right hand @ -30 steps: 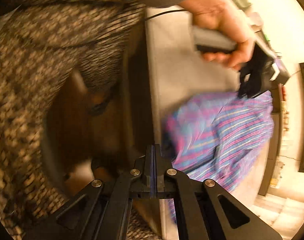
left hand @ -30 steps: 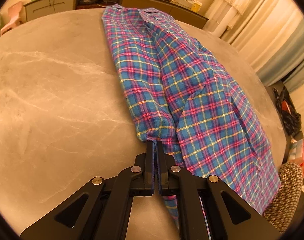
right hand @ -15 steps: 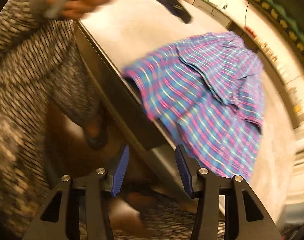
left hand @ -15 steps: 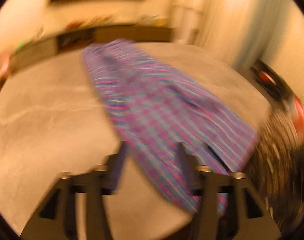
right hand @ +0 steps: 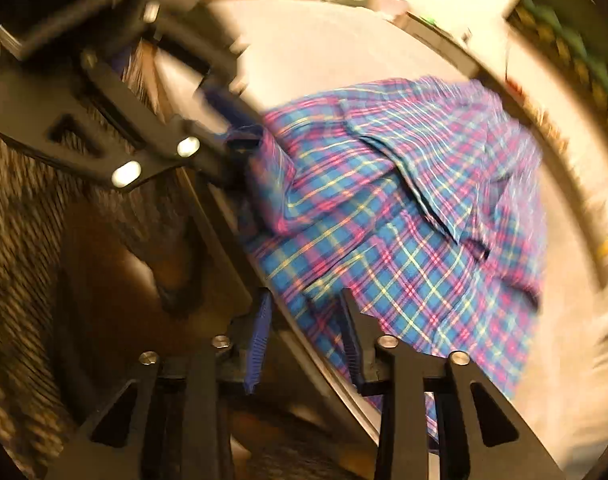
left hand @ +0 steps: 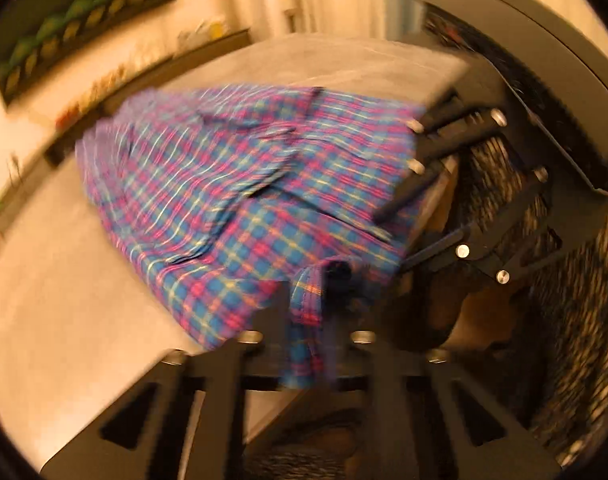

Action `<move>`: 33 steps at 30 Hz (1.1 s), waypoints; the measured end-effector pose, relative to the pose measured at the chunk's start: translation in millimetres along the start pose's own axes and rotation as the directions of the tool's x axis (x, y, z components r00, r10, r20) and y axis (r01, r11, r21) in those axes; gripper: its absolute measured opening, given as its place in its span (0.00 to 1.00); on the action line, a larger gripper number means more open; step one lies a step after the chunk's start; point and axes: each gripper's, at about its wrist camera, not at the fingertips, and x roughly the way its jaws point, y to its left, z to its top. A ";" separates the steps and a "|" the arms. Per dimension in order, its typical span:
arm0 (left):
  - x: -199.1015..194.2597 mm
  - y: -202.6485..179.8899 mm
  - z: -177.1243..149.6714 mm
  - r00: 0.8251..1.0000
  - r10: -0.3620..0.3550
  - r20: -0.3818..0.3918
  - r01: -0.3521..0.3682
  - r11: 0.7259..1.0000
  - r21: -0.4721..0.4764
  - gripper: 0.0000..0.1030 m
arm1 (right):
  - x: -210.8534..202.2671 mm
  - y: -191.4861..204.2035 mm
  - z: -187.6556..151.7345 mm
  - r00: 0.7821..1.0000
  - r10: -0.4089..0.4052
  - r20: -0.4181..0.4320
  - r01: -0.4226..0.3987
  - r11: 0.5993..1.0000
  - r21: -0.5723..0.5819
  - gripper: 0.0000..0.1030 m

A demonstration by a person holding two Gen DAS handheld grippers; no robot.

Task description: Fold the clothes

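**Both claws close in on the hem of a plaid shirt**

A pale stone surface carries a blue-and-pink plaid shirt, spread from the middle of the left wrist view out to the near edge at 5 o'clock, where its hem spills over the side. In the right wrist view the same shirt fills the frame from 1 o'clock to 5 o'clock.

The step in hand appears to be taking hold of the near hem at two points, ahead of a fold. The left claw, at 6 o'clock in its own view, is closing with a bunched corner of cloth between its fingers; the pads look to be pressing on it. The right claw is also closing, the hem lying between its blue pads, which stand apart and do not yet pinch.

The next move likely calls for the right claw to finish its grip, then both to lift the hem together and carry it away from the edge over the shirt's body.

Motion blur softens both views. The shirt's collar and sleeves cannot be told apart, and the cloth hanging below the edge is cut off. A person's patterned garment crowds 3 o'clock.
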 end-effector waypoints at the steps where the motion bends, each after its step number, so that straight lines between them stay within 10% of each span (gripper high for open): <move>1: 1.4 8.5 3.8 1.000 -0.021 -0.002 0.021 0.999 -0.035 0.10 | -2.4 -8.3 -1.8 0.999 0.040 0.015 -0.041 0.998 0.046 0.25; 2: 3.3 15.6 8.1 0.999 -0.038 -0.006 0.038 0.998 -0.059 0.09 | -4.0 -13.5 -3.2 0.998 0.052 0.022 -0.053 0.996 0.073 0.09; 8: 7.1 58.7 42.1 0.996 -0.082 -0.026 0.074 0.973 -0.217 0.08 | -26.2 -54.1 -15.1 0.971 0.193 0.142 -0.228 0.928 0.294 0.04; 14: 13.3 87.0 52.6 0.976 -0.191 -0.109 0.136 0.913 -0.384 0.08 | -35.1 -111.4 -42.8 0.846 0.383 0.372 -0.532 0.667 0.521 0.04; 17: 10.2 67.9 44.8 0.961 -0.225 -0.163 0.163 0.931 -0.327 0.08 | -26.0 -102.0 -56.9 0.833 0.446 0.327 -0.553 0.665 0.502 0.04; 23: 13.3 61.3 35.4 0.972 -0.160 -0.174 0.091 0.932 -0.352 0.08 | -32.0 -54.8 -67.1 0.952 0.269 0.148 -0.306 0.875 0.376 0.06; 27: 23.3 92.0 55.4 0.982 -0.135 -0.135 0.052 0.868 -0.495 0.08 | -46.8 -38.5 -56.4 0.975 0.125 0.184 -0.175 0.941 0.290 0.27; 33: 57.1 144.4 79.4 0.974 -0.131 -0.182 -0.015 0.770 -0.637 0.08 | -78.9 -64.9 -53.1 0.961 -0.058 0.272 -0.054 0.922 0.385 0.32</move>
